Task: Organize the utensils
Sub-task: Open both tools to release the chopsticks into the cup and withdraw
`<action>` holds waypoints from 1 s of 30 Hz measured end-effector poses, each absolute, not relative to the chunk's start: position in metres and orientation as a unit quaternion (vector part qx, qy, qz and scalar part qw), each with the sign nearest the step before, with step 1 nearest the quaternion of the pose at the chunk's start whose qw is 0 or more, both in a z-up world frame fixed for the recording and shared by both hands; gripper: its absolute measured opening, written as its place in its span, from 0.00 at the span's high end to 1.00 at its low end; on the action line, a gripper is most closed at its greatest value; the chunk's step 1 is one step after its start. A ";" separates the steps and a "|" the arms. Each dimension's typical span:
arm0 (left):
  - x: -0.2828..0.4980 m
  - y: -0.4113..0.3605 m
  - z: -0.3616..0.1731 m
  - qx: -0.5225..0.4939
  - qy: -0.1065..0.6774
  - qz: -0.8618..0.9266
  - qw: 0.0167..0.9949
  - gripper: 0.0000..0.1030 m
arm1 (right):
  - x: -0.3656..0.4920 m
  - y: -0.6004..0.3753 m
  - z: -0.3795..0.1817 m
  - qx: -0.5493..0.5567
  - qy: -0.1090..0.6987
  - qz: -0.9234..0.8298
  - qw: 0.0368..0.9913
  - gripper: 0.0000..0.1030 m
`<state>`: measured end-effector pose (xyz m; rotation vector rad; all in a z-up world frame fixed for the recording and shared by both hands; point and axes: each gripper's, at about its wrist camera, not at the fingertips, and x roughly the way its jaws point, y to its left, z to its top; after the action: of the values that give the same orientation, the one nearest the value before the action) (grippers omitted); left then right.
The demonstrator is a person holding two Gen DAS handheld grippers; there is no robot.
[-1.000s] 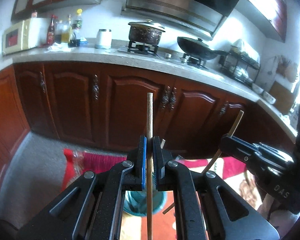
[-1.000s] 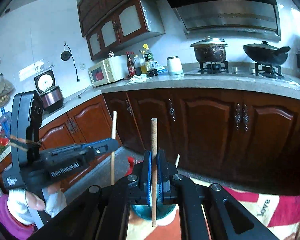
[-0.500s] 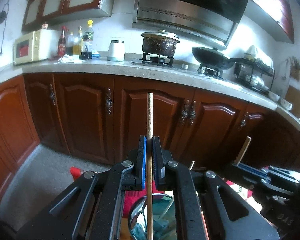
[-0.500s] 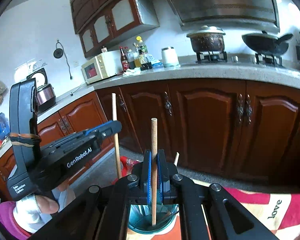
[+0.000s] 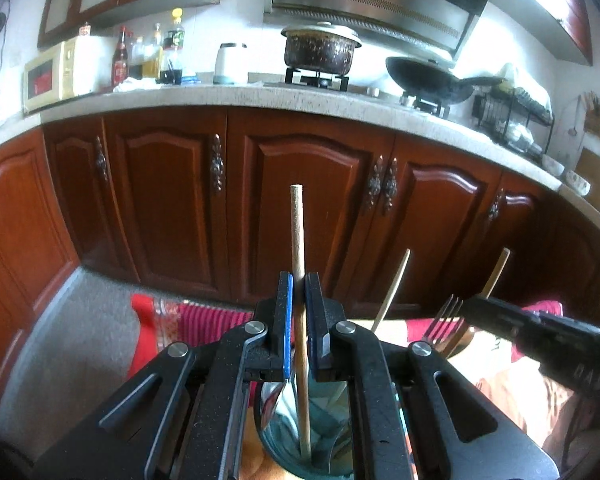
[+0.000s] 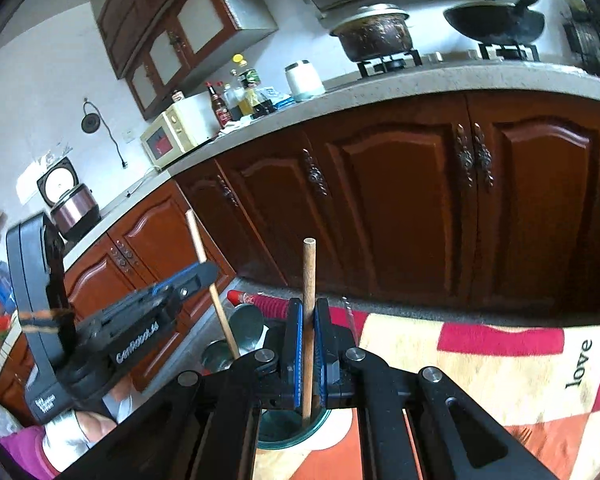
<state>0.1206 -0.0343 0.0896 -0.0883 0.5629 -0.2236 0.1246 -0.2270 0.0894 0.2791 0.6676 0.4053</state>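
Observation:
In the left wrist view my left gripper (image 5: 298,280) is shut on an upright wooden chopstick (image 5: 298,232). Its lower end reaches into a teal glass cup (image 5: 276,436) that also holds a spoon. A fork (image 5: 446,318) and another chopstick (image 5: 392,292) stand up just to the right. My right gripper (image 5: 474,306) comes in from the right edge with its own chopstick. In the right wrist view my right gripper (image 6: 309,306) is shut on an upright wooden chopstick (image 6: 309,272) whose lower end dips into a teal cup (image 6: 296,436). My left gripper (image 6: 204,272) sits at the left, held by a gloved hand.
The cup stands on a table with a red, orange and cream patterned cloth (image 6: 500,364). Dark wooden kitchen cabinets (image 5: 300,200) and a stone counter with a pot (image 5: 320,50), a wok and a microwave lie beyond a strip of grey floor.
Both grippers have sunk with their chopsticks still clamped. The teal cup has come into view under them, and the chopsticks' lower ends now reach into it.

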 end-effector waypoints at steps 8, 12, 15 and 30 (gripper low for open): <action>0.113 -0.029 0.085 -0.062 0.303 -0.118 0.944 0.93 | 0.119 -0.239 0.084 0.152 0.339 0.182 0.911 0.84; 0.102 -0.027 0.088 -0.065 0.305 -0.122 0.942 0.70 | 0.107 -0.243 0.082 0.151 0.342 0.180 0.910 0.80; 0.090 -0.029 0.090 -0.064 0.304 -0.125 0.942 0.60 | 0.096 -0.244 0.081 0.148 0.344 0.182 0.909 0.79; 0.020 -0.068 0.082 -0.027 0.337 -0.129 0.932 0.57 | 0.019 -0.256 0.074 0.107 0.347 0.138 0.922 0.67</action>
<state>0.0196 -0.0683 0.0817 -0.0558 0.6887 -0.2642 0.0185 -0.2563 0.0740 0.2190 0.7128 0.2826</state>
